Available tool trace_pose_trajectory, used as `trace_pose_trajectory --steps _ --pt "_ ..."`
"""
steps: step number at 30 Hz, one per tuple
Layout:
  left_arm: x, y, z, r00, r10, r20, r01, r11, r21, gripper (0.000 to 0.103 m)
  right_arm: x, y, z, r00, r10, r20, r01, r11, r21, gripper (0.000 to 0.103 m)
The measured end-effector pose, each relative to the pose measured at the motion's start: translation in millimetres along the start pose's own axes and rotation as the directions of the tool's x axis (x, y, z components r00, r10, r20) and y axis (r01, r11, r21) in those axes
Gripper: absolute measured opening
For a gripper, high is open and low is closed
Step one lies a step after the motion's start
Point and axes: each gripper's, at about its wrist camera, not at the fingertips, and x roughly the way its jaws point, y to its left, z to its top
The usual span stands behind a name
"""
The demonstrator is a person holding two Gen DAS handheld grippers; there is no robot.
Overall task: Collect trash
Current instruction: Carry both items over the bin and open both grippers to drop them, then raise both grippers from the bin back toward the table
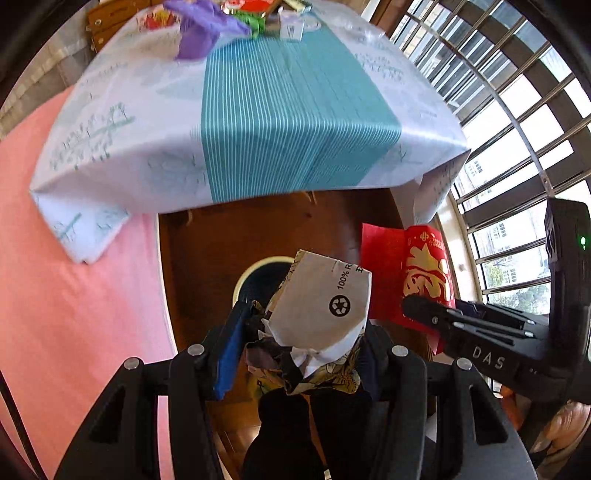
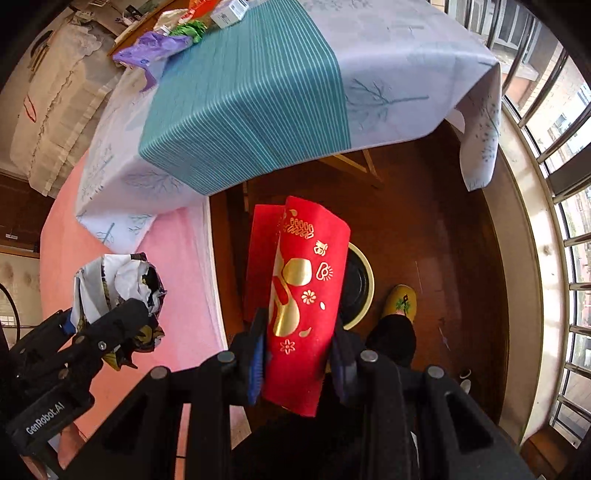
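Observation:
My left gripper (image 1: 301,332) is shut on a crumpled white paper bag (image 1: 325,299) with a recycling mark and dark patterned wrapping; it also shows in the right wrist view (image 2: 118,284). My right gripper (image 2: 299,350) is shut on a red envelope with gold print (image 2: 303,288), seen in the left wrist view (image 1: 406,273) too. Both hang above a round bin with a cream rim (image 1: 258,275), which sits on the dark wooden floor and is partly hidden behind the envelope in the right wrist view (image 2: 364,284).
A table with a teal-striped, pale cloth (image 1: 280,122) stands ahead, with a purple bag (image 1: 203,29), a small white box (image 2: 231,11) and green wrappers at its far end. A pink sheet (image 1: 74,314) lies left. Barred windows (image 1: 517,129) curve right. A yellow slipper (image 2: 400,299) is beside the bin.

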Motion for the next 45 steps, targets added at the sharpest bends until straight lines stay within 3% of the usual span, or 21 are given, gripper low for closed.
trace_pose_trajectory --steps 8,16,18,20,23,27,32,39,45 --pt "123.9 12.0 -22.8 0.991 0.024 -0.131 -0.031 0.998 -0.052 0.053 111.0 -38.2 -16.5 0.993 -0.054 -0.102 0.058 0.998 0.038 0.031" --pt "268.4 43.6 -39.2 0.977 0.057 -0.207 -0.080 0.991 -0.106 0.056 246.9 -54.7 -10.3 0.981 -0.096 -0.167 0.091 0.995 -0.037 0.036" --pt "296.9 53.7 -40.5 0.971 0.027 -0.237 -0.060 0.990 -0.131 0.065 274.8 -56.4 -7.7 0.980 -0.103 -0.172 0.095 0.994 -0.054 0.036" --pt "320.8 60.6 -44.0 0.964 0.020 -0.265 -0.059 0.988 -0.140 0.080 294.3 -58.9 -7.9 0.979 -0.105 -0.175 0.096 0.994 -0.057 0.046" --pt "338.2 64.1 -45.4 0.966 0.055 -0.253 -0.090 0.987 -0.130 0.090 317.0 -62.8 -2.4 0.975 -0.114 -0.191 0.104 0.993 -0.064 0.057" --pt "345.3 67.4 -47.4 0.965 0.097 -0.245 -0.123 0.988 -0.090 0.093 318.8 -64.1 4.1 0.978 -0.114 -0.175 0.105 0.992 -0.064 0.058" --pt "323.4 64.8 -34.4 0.968 0.101 -0.230 -0.122 0.989 -0.082 0.094 302.8 -60.1 8.8 0.984 -0.124 -0.128 0.115 0.990 -0.080 0.060" --pt "277.4 60.1 -20.8 0.980 0.130 -0.153 -0.143 0.987 -0.077 0.094 263.1 -49.6 19.9 0.989 -0.134 -0.070 0.127 0.987 -0.096 0.060" --pt "207.8 50.3 -14.0 0.989 0.142 -0.051 -0.146 0.985 -0.090 0.094 208.4 -35.0 18.9 0.990 -0.128 -0.053 0.123 0.989 -0.086 0.060"
